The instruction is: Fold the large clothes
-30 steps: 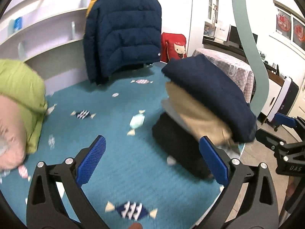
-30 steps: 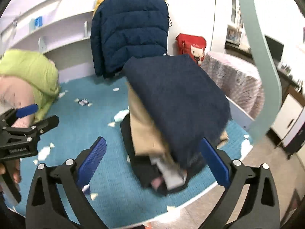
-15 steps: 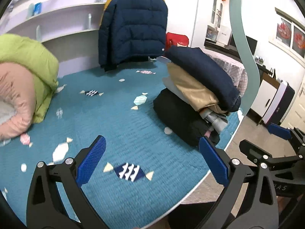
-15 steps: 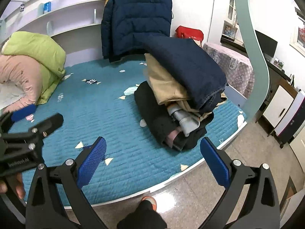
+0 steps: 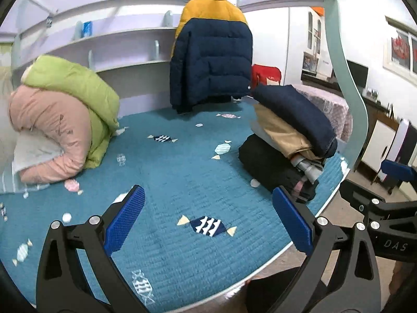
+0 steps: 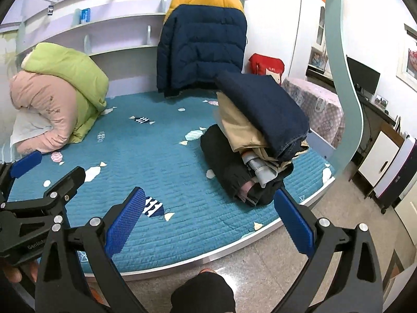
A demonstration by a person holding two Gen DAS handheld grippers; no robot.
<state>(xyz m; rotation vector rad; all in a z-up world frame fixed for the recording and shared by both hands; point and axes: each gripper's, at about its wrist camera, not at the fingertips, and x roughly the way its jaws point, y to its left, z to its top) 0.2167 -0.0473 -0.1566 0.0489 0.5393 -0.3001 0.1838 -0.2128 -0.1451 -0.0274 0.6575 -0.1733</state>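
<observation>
Four folded garments make a leaning stack (image 6: 255,140) near the right edge of the bed: a navy piece (image 6: 265,109) on top, a tan one (image 6: 239,133) under it, a grey one (image 6: 258,169) poking out below that, and a bulky black one (image 6: 224,164) at the bottom, resting on the teal quilted bedspread (image 6: 156,161). In the left wrist view the same stack (image 5: 289,140) sits close to the bed's curved front edge.

Both claws hang in the air with their blue-padded fingers spread wide and nothing between them. The left gripper (image 5: 208,224) is above the front part of the bedspread (image 5: 177,177), clear of the clothes. The right gripper (image 6: 208,224) is out over the bed's front edge, with speckled floor (image 6: 260,268) below it.

A navy and yellow puffer jacket (image 6: 203,44) hangs at the back of the bed, in front of curved white shelves (image 6: 104,28). At the left end lie a green duvet (image 6: 70,78) and a pink one (image 6: 44,109), rolled together. A red bag (image 6: 265,65) stands behind the stack, and a table with a patterned cloth (image 6: 318,109) is beyond the bed's right edge.
</observation>
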